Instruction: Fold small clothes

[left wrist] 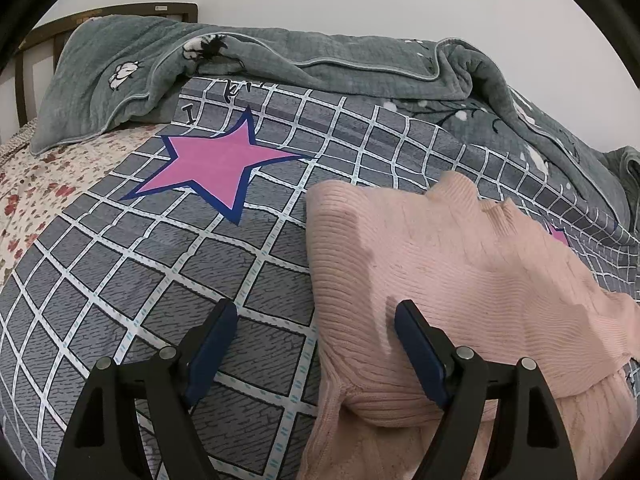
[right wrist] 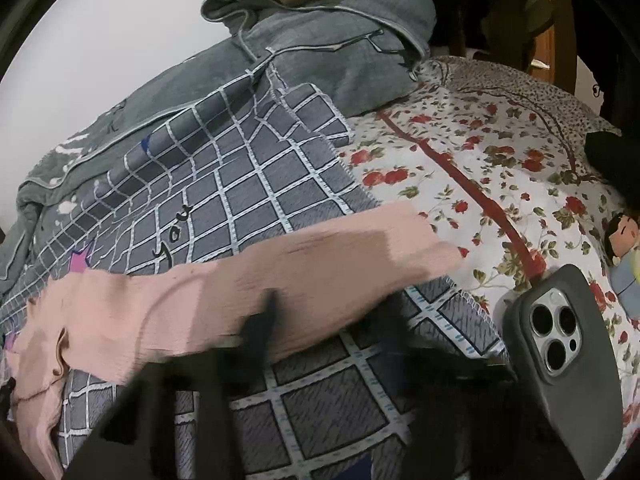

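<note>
Knit: pink ribbed knit sweater (left wrist: 440,264) soft, light, floppy | my left claw (left wrist: 316,340) apart astride its folded edge, where I'd pinch | right claw (right wrist: 320,332) blurred, cannot tell.

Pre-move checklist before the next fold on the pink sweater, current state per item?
1. Left gripper open: ok, its fingers straddle the edge of the pink ribbed sweater.
2. Left gripper holding fabric: not ok, nothing clamped.
3. Right gripper state: cannot tell, motion blur.
4. Right gripper holding the sleeve: cannot tell.
5. Sweater flat on the grid-pattern quilt: not ok, rumpled near the left gripper.
6. Phone clear of the sweater: ok, apart, at the right.
</note>
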